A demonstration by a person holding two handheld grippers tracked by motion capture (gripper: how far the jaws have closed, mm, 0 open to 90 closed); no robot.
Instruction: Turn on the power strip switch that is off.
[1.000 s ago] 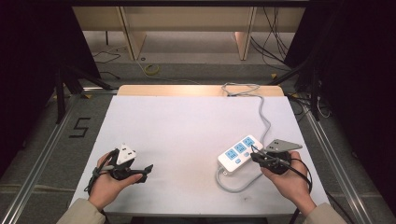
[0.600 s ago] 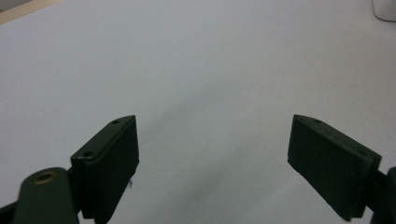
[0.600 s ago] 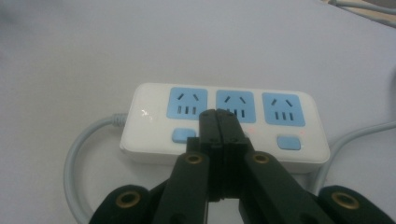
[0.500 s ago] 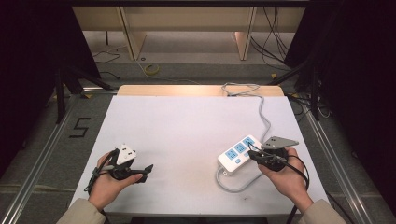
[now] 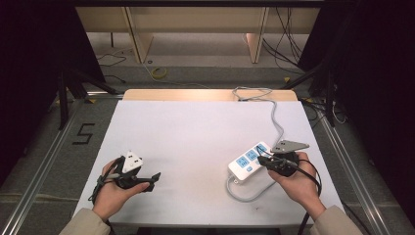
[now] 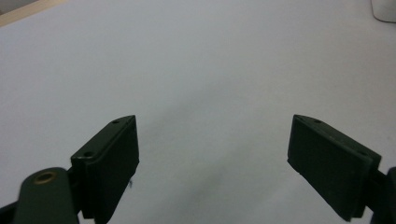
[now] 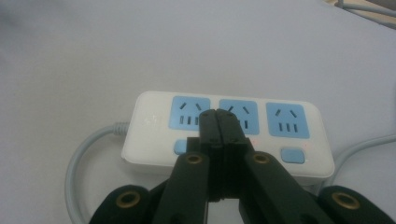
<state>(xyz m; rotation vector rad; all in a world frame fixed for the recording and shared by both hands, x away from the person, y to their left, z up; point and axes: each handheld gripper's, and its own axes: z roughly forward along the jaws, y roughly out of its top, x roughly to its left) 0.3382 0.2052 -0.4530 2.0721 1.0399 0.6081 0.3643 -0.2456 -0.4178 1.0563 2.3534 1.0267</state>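
Note:
A white power strip [image 5: 244,164] with three blue sockets lies on the white table [image 5: 195,132] at the right. In the right gripper view the power strip [image 7: 152,135] also shows blue switches along its near edge. My right gripper [image 5: 261,159] is shut with nothing in it, and the tips of the right gripper [image 7: 218,115] sit over the strip's middle socket. My left gripper [image 5: 152,180] rests low at the table's front left. Its jaws stand wide apart over bare table, so the left gripper [image 6: 215,140] is open.
The strip's grey cable [image 5: 279,122] runs to the table's far edge and loops at the front [image 7: 79,158]. A wooden strip [image 5: 205,94] borders the far edge. Beyond the table are floor cables and shelving; metal rails flank both sides.
My right gripper has edged a little left and forward onto the power strip. The left gripper has stayed where it was.

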